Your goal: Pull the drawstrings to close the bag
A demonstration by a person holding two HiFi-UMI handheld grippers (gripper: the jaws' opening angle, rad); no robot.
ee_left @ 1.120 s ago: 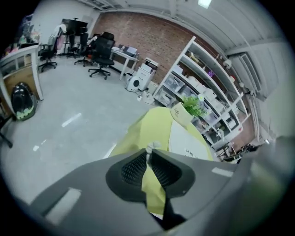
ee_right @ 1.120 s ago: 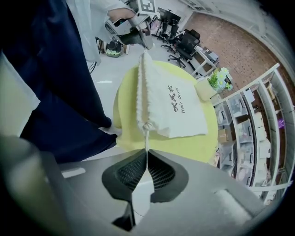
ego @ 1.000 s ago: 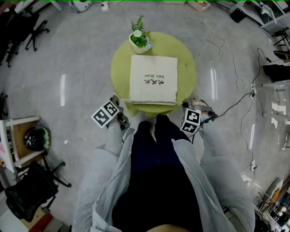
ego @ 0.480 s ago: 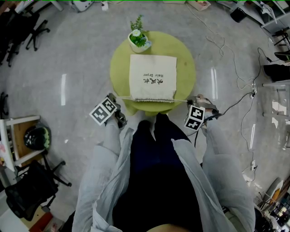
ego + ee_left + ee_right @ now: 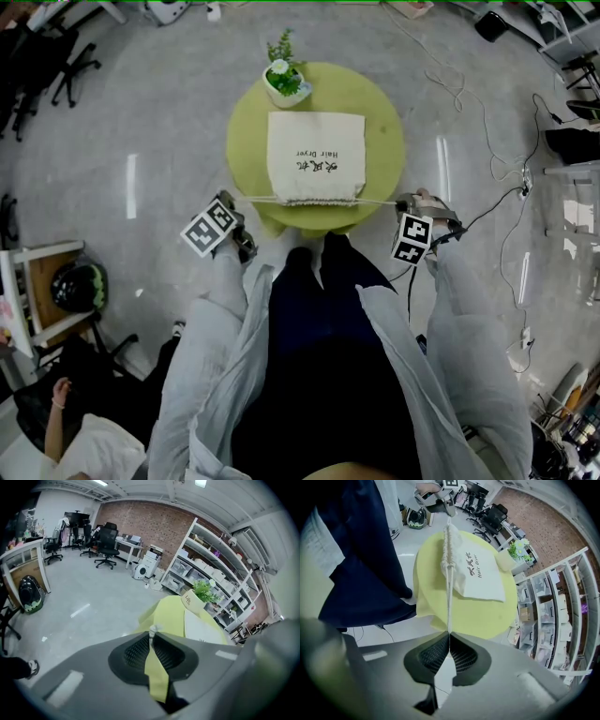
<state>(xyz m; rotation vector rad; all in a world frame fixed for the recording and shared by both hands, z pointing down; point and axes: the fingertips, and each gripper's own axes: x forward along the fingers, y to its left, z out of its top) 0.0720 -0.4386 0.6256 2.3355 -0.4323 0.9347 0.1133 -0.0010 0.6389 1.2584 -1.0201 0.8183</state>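
A cream drawstring bag (image 5: 316, 157) with dark print lies flat on the round yellow-green table (image 5: 380, 131). Its near edge, the mouth (image 5: 317, 200), is bunched into gathers. A thin drawstring (image 5: 380, 201) runs taut out of both sides of the mouth. My left gripper (image 5: 232, 201) is shut on the left end just off the table's edge; the string's knot (image 5: 152, 630) pokes out between its pads. My right gripper (image 5: 404, 202) is shut on the right end. In the right gripper view the string (image 5: 449, 599) leads straight from my right gripper (image 5: 449, 633) to the gathered mouth (image 5: 450, 545).
A potted plant (image 5: 286, 81) stands on the table's far side, just behind the bag. Cables (image 5: 487, 141) trail over the floor at the right. Office chairs (image 5: 52, 56) and a low shelf (image 5: 37, 281) stand at the left. A person's arm (image 5: 66, 412) shows at the lower left.
Both grippers have moved apart, left going left and right going right. The drawstring has pulled straight and the bag's mouth has gathered narrower. A person has come into view at lower left.
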